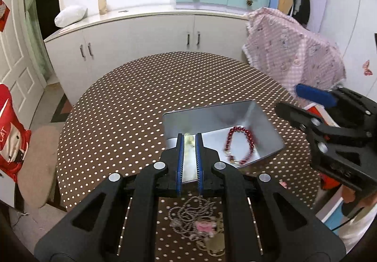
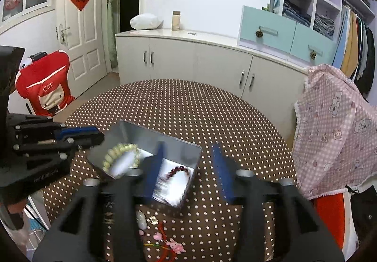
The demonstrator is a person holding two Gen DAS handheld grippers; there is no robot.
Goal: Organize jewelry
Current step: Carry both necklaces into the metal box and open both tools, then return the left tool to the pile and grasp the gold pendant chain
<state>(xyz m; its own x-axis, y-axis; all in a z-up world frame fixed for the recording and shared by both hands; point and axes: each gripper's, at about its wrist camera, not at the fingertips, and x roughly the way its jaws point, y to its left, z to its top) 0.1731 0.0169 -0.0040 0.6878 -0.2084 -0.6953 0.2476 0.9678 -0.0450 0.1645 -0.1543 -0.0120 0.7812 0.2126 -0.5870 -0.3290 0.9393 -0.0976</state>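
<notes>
two bracelets in the tin, loose jewelry at the near edge

a round counter point(image 2: 188, 106) under a brown polka-dot cloth carries an open silver tin point(image 2: 165, 142). inside the tin lie a red bead bracelet point(image 1: 240, 146) and a pale cream bead bracelet point(image 2: 120, 156), apart from each other, the cream one toward the left end in the right wrist view.

the left gripper point(image 1: 189, 142) hangs over the tin's near edge with its blue-padded fingers point(image 1: 180, 158) drawn close together; only a narrow gap shows between them and nothing is gripped there, though the cream beads show beyond the tips.

the right gripper point(image 2: 188, 160) has its fingers point(image 2: 221, 172) spread wide and empty, blurred, with the red bracelet lying in the tin below the gap.

on the cloth nearest the person sits a tangle of loose pieces: a beaded chain point(image 1: 190, 212), a pink charm point(image 2: 175, 245) and a red cord point(image 2: 162, 231).
</notes>
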